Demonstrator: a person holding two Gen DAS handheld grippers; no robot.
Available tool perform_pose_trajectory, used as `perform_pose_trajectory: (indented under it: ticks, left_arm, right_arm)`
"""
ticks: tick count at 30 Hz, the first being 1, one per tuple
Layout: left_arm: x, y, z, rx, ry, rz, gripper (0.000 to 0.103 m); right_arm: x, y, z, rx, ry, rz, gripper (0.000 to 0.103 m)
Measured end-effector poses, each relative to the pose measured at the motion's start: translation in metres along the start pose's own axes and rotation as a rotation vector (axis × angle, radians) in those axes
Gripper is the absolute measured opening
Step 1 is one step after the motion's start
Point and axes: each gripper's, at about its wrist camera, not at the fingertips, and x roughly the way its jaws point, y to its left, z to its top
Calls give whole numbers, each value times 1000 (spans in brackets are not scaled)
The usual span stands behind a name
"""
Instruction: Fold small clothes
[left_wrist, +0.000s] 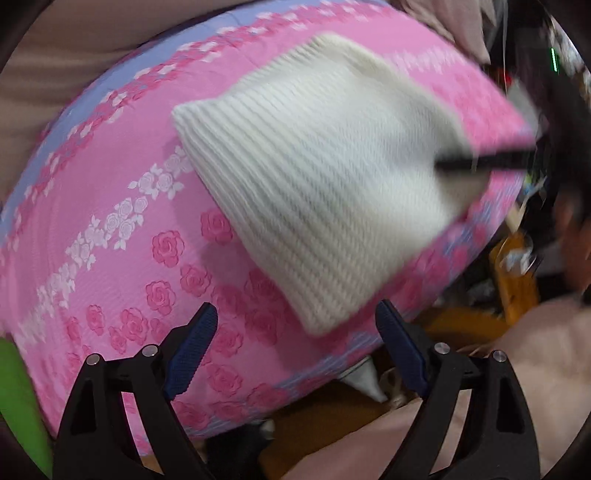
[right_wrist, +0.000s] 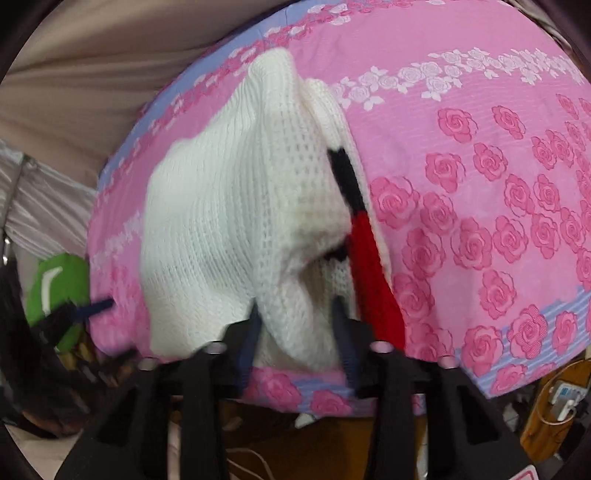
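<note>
- A pink rose-print cover carries the white knit garment, lying near its front edge.
- The right gripper pinches a raised fold of the knit; a fold-over seems under way, though blur hides detail.
- The left gripper gapes wide, empty; it likely needs the near corner next.
- No readable writing.

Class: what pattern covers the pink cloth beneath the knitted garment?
Roses on the pink cloth; right wrist view.
</note>
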Motion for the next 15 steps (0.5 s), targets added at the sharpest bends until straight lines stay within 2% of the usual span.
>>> perform_pose_trajectory:
  ticks: [1,3,5,7,8,9,10,11,13,14,15]
  left_arm:
    - [6,-5,-1,27,9,28,81]
    - [15,-8,2,30,12,44,62]
    - [21,-5,7,-4,20,45,56]
    - [28,1,7,-43,35,49,56]
    - [31,4,6,-61,48,40,56]
    - [35,7,4,-82,66,19,56]
    - [37,9,2,-96,74,3,56]
    - [36,11,2,-99,76,3,56]
    - [24,12,-1,-90,51,-26,57]
    - [13,13,-3,-85,28,-49,58]
    - [5,14,-4,-81,13,-58,63]
  right_arm:
    - [-3,0,4,18,-7,36,9]
    - [-17,7,11,19,-57,40,9]
    - [-38,14,13,4,-109,39,8]
    - [-51,12,11,5,-137,31,8]
    - [-47,5,8,9,-124,3,8]
    - [-34,-5,6,11,-93,-44,8]
    - [-9,-19,-1,5,-34,-130,8]
    - [9,-29,-6,12,4,-132,7]
    - [10,-34,-7,49,-11,-80,8]
    - [3,-29,-4,44,-10,-84,11]
    - [-4,-25,-2,35,-16,-92,18]
